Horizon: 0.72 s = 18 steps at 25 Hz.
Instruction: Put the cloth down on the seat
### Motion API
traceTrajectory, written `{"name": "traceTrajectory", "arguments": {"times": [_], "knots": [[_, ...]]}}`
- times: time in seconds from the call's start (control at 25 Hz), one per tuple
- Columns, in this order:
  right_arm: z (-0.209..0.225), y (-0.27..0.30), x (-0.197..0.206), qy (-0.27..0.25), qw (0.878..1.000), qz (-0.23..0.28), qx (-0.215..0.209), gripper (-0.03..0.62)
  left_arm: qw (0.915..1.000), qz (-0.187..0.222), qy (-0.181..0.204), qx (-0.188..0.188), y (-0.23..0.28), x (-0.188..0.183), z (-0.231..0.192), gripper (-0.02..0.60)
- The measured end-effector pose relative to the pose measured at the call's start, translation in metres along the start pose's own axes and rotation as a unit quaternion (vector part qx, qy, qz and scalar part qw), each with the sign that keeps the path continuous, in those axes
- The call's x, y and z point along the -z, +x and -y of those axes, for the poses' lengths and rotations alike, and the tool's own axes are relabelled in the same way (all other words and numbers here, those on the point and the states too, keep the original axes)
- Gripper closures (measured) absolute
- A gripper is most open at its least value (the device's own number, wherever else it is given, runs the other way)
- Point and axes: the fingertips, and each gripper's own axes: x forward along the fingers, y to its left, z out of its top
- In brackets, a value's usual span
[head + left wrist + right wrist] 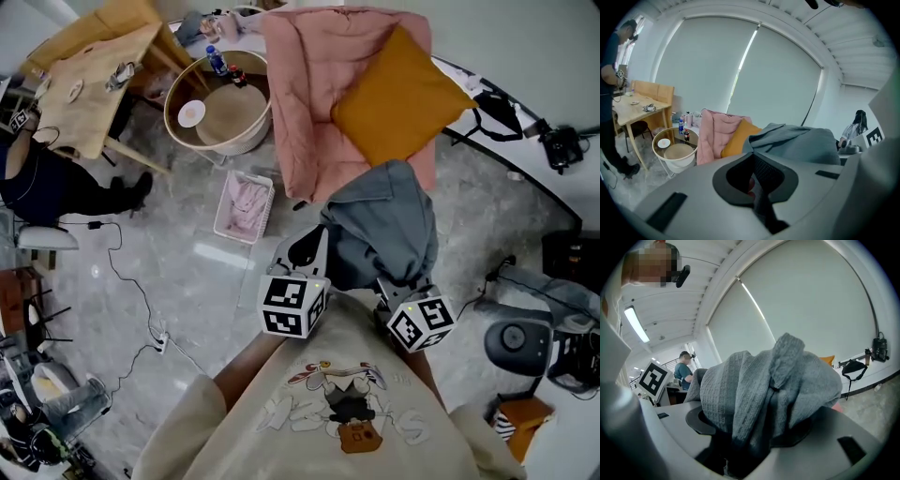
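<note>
A grey knitted cloth [389,220] hangs bunched between my two grippers, just in front of the seat. The seat is covered by a pink quilt [309,84] with an orange cushion [398,84] on it. My left gripper [314,246] is shut at the cloth's left edge; in the left gripper view its pads meet and the cloth [797,143] spreads to the right beyond them. My right gripper [394,286] is shut on the cloth's near right part. In the right gripper view the cloth [759,385] piles over the jaws and hides them.
A round side table [220,103] with bottles stands left of the seat. A white basket [246,206] of pink fabric sits on the marble floor below it. Farther left are a wooden table [94,84] and a person in dark clothes [47,183]. A cable [131,291] runs across the floor.
</note>
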Motion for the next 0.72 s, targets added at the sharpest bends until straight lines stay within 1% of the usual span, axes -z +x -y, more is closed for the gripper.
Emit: {"name": "traceTrajectory", "arguments": {"times": [0.12, 0.28, 0.44, 0.72], "knots": [[-0.005, 0.015, -0.001, -0.002, 1.0, -0.001, 0.012, 0.29, 0.9998, -0.015, -0.009, 0.01, 0.007, 0.002, -0.015, 0.577], [-0.013, 0.023, -0.001, -0.004, 1.0, -0.006, 0.022, 0.29, 0.9993, -0.013, -0.028, 0.022, 0.007, 0.0, -0.026, 0.577], [-0.013, 0.022, -0.004, -0.009, 0.999, -0.01, 0.031, 0.29, 0.9985, -0.011, -0.04, 0.035, 0.01, 0.001, -0.023, 0.577], [-0.012, 0.032, -0.011, -0.017, 0.999, -0.028, 0.036, 0.29, 0.9972, -0.015, -0.065, 0.034, 0.017, -0.002, -0.035, 0.577]]}}
